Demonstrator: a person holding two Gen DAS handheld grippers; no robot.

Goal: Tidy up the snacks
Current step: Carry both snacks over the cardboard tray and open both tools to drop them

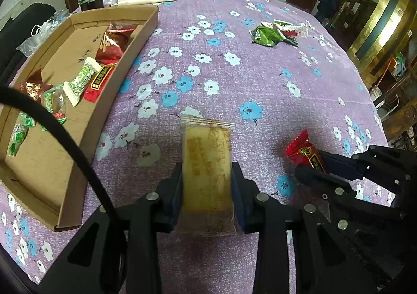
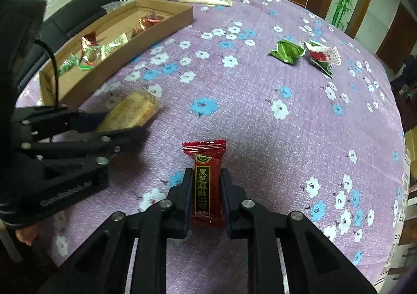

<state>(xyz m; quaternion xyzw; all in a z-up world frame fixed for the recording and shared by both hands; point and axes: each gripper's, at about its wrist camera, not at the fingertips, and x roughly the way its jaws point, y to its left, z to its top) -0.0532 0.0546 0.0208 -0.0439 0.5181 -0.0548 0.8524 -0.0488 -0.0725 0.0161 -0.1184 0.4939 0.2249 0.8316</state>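
left claw (image 1: pixel 207 189) pinching yellow cake pack (image 1: pixel 207 161), soft, I'd go gentle | right claw (image 2: pixel 204 197) clamped mid-body on red candy (image 2: pixel 204 176), light, slick wrapper

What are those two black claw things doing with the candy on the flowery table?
A person is sorting snacks with two hand-held grippers. The left gripper is clamped on a yellow cake in a clear wrapper, and the right gripper is clamped on a red candy packet. Several snacks already lie in the cardboard tray on the left. A few green and red packets still sit on the purple tablecloth, farther away, waiting to be collected.
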